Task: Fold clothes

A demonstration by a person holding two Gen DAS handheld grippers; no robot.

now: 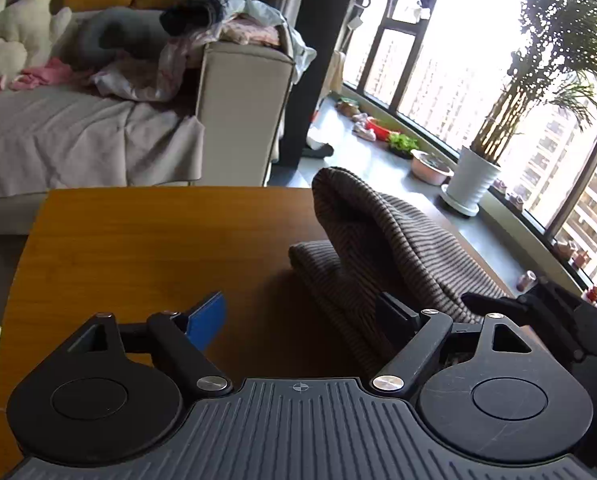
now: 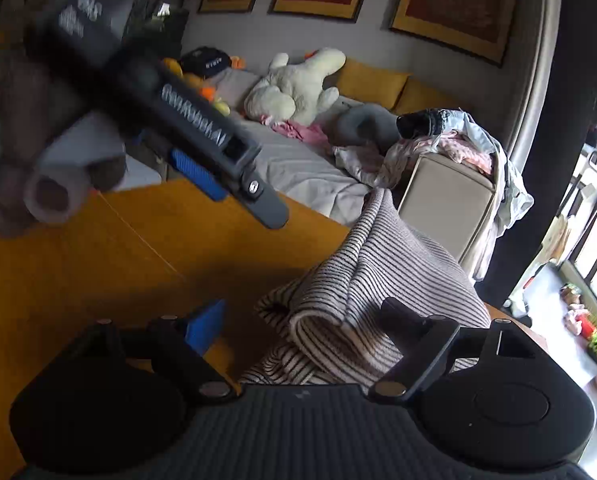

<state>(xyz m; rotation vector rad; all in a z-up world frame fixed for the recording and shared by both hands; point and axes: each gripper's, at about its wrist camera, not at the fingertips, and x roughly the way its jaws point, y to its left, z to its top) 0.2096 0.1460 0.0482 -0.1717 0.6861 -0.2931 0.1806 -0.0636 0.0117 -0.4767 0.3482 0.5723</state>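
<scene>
Daylight enters through the windows [image 1: 478, 48] on the right, blown out to near white; the palm [image 1: 558, 40] reads half silhouette against it. Room interior dimmer, sofa [image 1: 98, 136] soft but legible. Dark shadow on the table [image 2: 226, 276] beside the striped garment [image 2: 378, 264]. Fisheye bends straight lines; corners vignette black. In the right wrist view the left gripper [image 2: 202, 152] and hand [image 2: 38, 152] are close, blurred, out of focus.

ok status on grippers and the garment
Left gripper open, right gripper open. Brown striped knit garment partly folded, bunched on wooden table. Nothing blocking it.
</scene>
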